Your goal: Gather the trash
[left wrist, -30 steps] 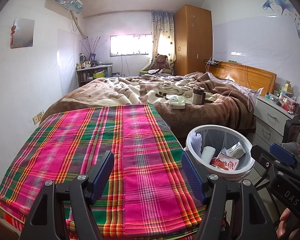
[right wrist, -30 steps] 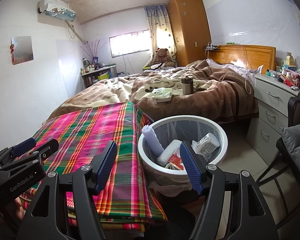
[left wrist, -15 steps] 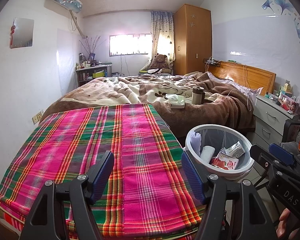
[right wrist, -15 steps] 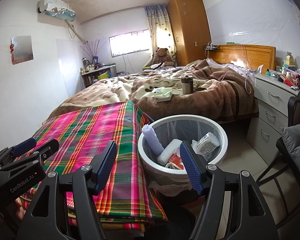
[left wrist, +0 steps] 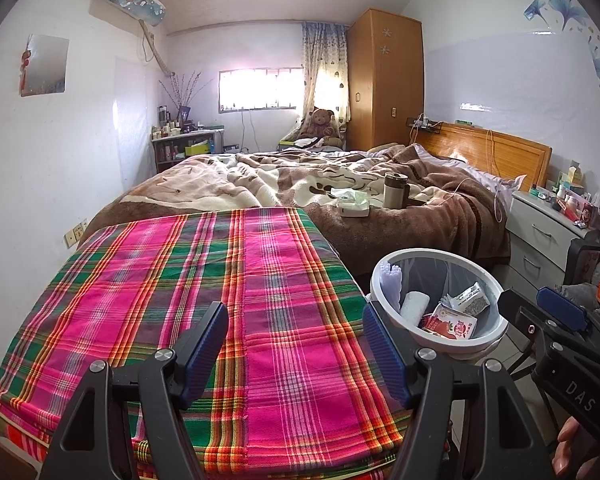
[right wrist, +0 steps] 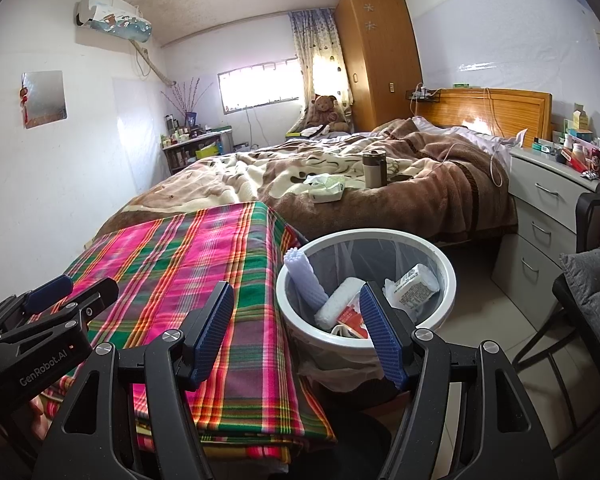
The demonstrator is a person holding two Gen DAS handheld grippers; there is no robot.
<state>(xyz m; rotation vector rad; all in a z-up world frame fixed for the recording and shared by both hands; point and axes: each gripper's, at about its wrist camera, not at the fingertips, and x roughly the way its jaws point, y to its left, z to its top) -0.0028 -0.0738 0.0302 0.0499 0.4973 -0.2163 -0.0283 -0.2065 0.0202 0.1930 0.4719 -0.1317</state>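
Both grippers are held open with nothing between their fingers: the left gripper [left wrist: 296,346] over the plaid cloth [left wrist: 204,296], the right gripper [right wrist: 296,326] before the white bin [right wrist: 446,280]. Trash is seen inside the bin: a white roll [right wrist: 338,302], a red packet [left wrist: 450,326], a small carton [right wrist: 414,286]. Behind, a brown bed [right wrist: 380,196] is seen.

"GenRobot.AI" in white on the black body of the left gripper [right wrist: 40,360], right wrist view, at 8 o'clock. "DAS" in pale letters on the black body of the right gripper [left wrist: 576,394], left wrist view, at 4 o'clock. Print on packets in the bin [right wrist: 444,276] too small to read.
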